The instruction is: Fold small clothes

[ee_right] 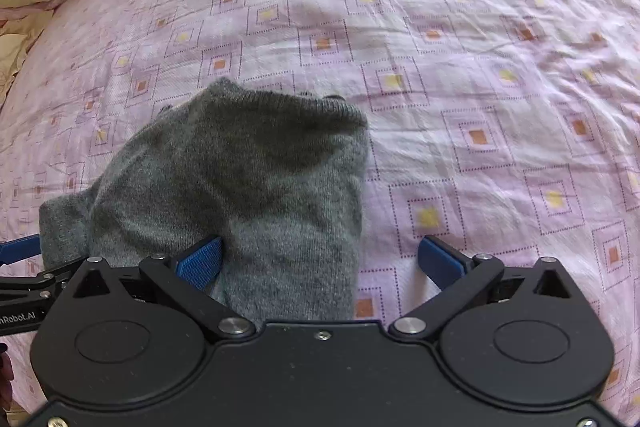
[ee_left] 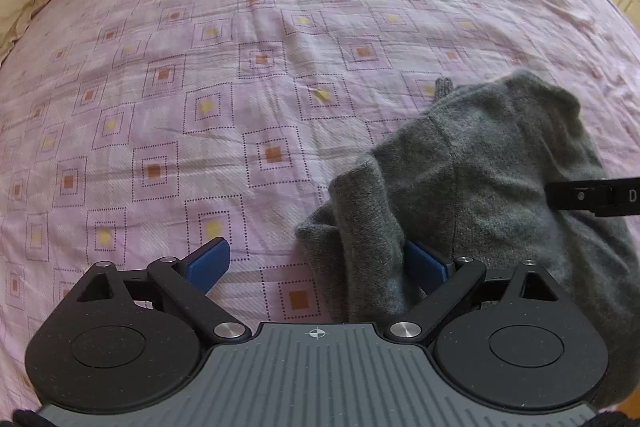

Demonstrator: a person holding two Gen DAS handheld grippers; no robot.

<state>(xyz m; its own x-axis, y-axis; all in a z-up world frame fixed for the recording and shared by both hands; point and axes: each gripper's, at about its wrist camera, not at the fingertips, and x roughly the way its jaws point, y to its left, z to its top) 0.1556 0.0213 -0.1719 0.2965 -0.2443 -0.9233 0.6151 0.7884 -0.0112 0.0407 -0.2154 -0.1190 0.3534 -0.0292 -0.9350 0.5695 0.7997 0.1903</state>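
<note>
Left gripper (ee_left: 318,265), right gripper (ee_right: 320,259): jaws wide, straddling grey garment (ee_right: 240,179).

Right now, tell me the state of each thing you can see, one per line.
Grey knit garment: bunched, partly folded, lying on the bed.
Left gripper: open, garment edge between its fingers.
Right gripper: open, garment between its fingers.
Bedspread: spread out, lightly wrinkled.
</note>
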